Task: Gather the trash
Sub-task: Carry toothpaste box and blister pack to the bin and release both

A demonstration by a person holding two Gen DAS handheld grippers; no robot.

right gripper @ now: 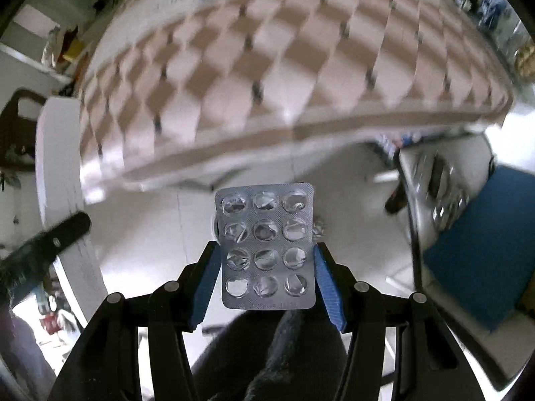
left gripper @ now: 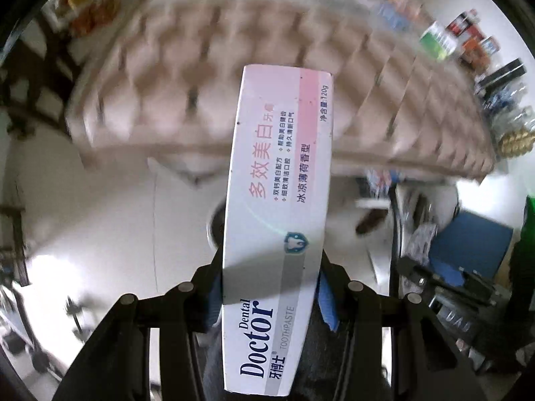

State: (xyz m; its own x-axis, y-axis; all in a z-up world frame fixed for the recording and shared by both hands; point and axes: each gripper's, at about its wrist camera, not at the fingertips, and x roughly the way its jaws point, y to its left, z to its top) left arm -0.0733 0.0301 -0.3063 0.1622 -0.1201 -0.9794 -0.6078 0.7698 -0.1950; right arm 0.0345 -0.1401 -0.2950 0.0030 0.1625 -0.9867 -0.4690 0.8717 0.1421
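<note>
A long white and pink toothpaste box point(left gripper: 277, 207) marked "Dental Doctor" stands between the blue pads of my left gripper point(left gripper: 272, 287), which is shut on its lower part. The box juts forward over the floor. In the right wrist view a silver blister pack point(right gripper: 267, 247) with several pressed-out pockets is clamped edge to edge by my right gripper point(right gripper: 265, 274), its blue pads point(right gripper: 326, 284) touching both sides. Both grippers point steeply down, away from the table.
A checked beige tablecloth point(right gripper: 267, 77) covers a table ahead, blurred by motion. Bottles and cans point(left gripper: 461, 40) crowd its far right end. At right stand a wire bin point(right gripper: 438, 187) and a blue panel point(right gripper: 478, 250). White floor tiles point(left gripper: 100, 220) lie below.
</note>
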